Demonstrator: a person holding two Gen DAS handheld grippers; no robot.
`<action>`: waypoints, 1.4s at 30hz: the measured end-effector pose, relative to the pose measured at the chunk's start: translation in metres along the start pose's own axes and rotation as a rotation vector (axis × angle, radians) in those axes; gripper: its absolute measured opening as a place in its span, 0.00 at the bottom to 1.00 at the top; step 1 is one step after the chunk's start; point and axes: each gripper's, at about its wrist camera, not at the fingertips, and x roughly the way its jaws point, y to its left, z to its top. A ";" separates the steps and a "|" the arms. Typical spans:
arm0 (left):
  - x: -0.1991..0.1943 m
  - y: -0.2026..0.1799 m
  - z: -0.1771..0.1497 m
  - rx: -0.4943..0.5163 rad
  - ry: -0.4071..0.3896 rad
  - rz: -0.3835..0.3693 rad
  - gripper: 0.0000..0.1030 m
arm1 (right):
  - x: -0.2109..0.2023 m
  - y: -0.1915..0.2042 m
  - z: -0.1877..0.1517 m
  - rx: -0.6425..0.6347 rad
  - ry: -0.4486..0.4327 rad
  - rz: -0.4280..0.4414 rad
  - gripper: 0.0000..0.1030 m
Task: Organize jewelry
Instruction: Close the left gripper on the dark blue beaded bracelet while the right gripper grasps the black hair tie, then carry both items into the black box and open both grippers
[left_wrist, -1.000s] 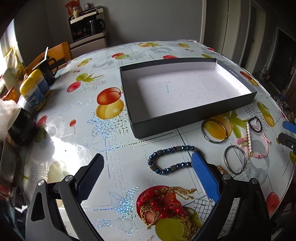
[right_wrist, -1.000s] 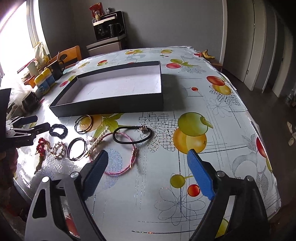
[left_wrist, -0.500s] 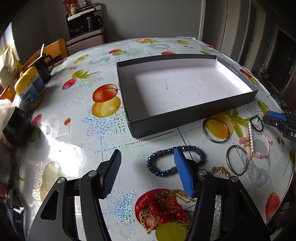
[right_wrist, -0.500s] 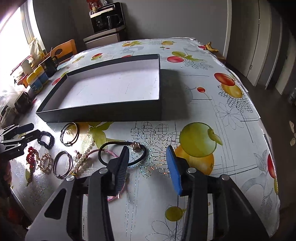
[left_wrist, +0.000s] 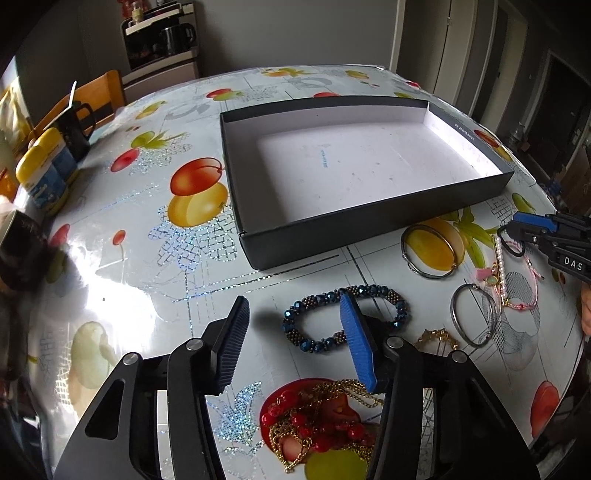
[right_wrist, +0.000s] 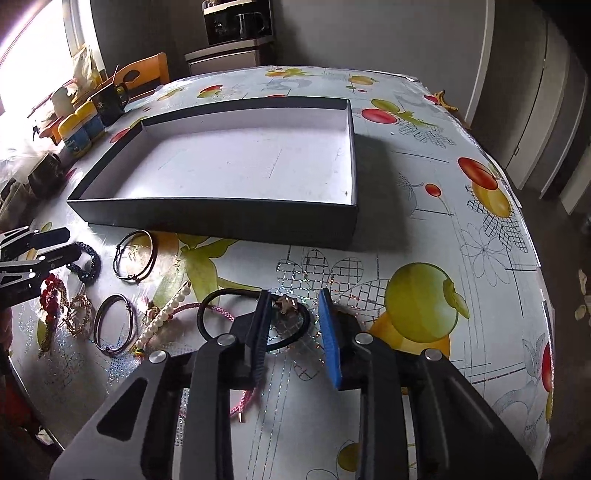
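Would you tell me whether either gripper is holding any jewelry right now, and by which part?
Nothing is held: the left gripper is open over the blue beaded bracelet, the right gripper open around the black cord bracelet.

Shallow black box (left_wrist: 373, 218), white inside, empty, flat on counter. In front: blue beaded bracelet (left_wrist: 314, 338), two metal bangles (left_wrist: 430, 251) (left_wrist: 474, 314), pearl strand (right_wrist: 166, 314), pink cord bracelet (right_wrist: 218, 308), black cord loop (right_wrist: 221, 295), red-and-gold necklace heap (left_wrist: 317, 421).

The left tool (left_wrist: 293, 332), a black two-finger frame with ribbed blue pads, is held low and tilted forward, its fingers parted with a clear gap. The right tool (right_wrist: 295, 325), built alike, is also low, its fingers parted by a narrower gap.
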 end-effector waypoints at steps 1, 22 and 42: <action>0.001 -0.001 0.000 0.006 0.004 -0.003 0.49 | 0.000 0.001 0.000 -0.010 -0.002 -0.005 0.20; -0.023 -0.003 -0.004 0.030 -0.081 -0.061 0.07 | -0.023 0.004 -0.001 0.019 -0.082 0.026 0.15; -0.102 -0.021 0.072 0.141 -0.292 -0.100 0.07 | -0.061 -0.005 0.047 0.070 -0.216 0.022 0.15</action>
